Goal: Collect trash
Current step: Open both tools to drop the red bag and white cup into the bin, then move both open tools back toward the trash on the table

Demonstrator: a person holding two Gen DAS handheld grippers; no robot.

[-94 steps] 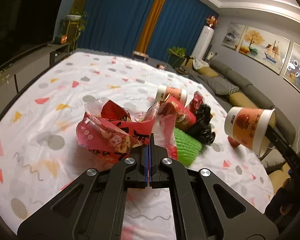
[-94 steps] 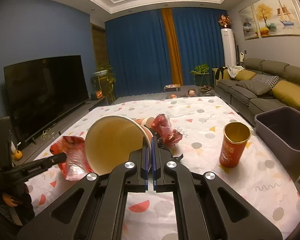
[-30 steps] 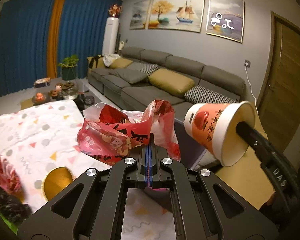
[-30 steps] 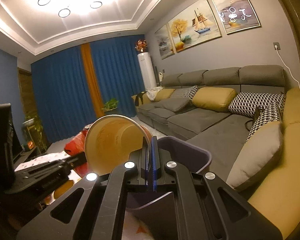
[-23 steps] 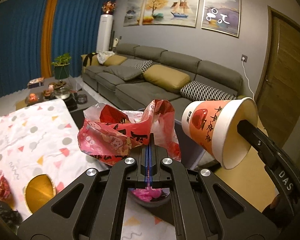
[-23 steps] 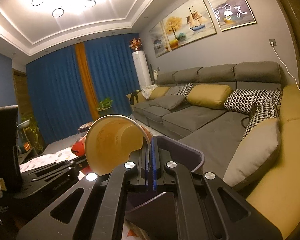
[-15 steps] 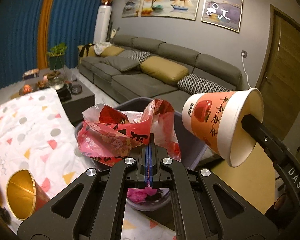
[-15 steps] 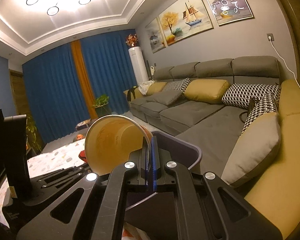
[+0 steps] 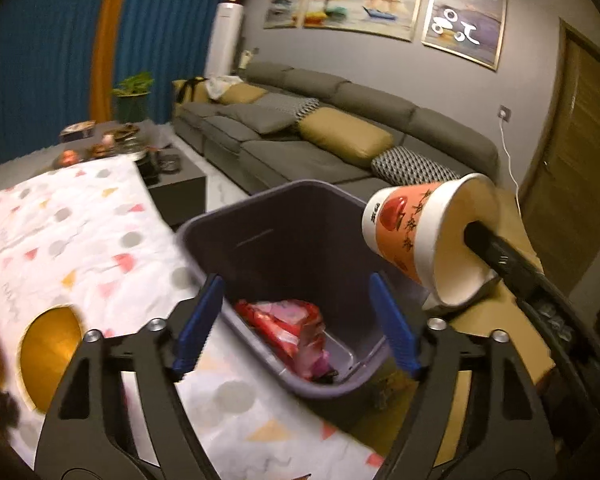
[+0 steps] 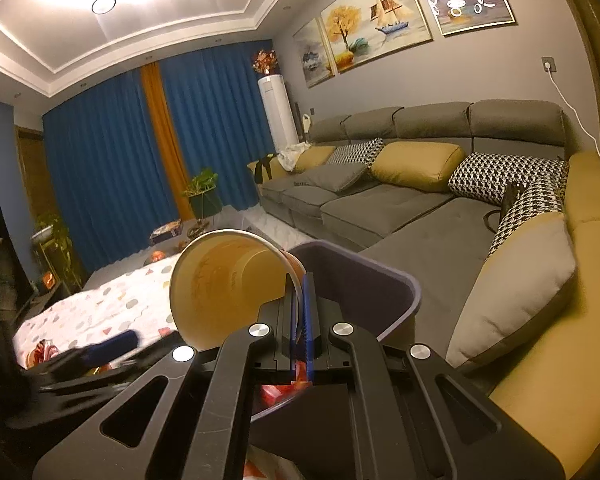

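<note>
On the left a gold-lined red cup [image 9: 49, 350] is lying tipped on the patterned tablecloth [image 9: 80, 240], its mouth facing the camera, with some blurred red and dark trash at the very edge beside it. The left gripper [image 9: 296, 324] is hanging with its blue-padded fingers [image 9: 198, 322] spread wide and gripping nothing, poised over the near rim of the grey bin [image 9: 268, 200], which is standing just beside the table edge. A crumpled red plastic bag [image 9: 288, 328] is lying on the bin's floor, directly below the gap between those open fingers and not touching them. Further right, the right gripper [image 10: 300, 320] is pinching the rim of the orange-and-white paper cup [image 9: 416, 236], one finger inside the mouth and one outside, so the cup is hanging tilted on its side above the bin's far right corner. From the right wrist camera the cup's yellowish inside [image 10: 228, 284] is facing back at the viewer, with the bin's rim [image 10: 380, 268] just behind it and the grey sofa [image 10: 380, 204] stretching beyond
</note>
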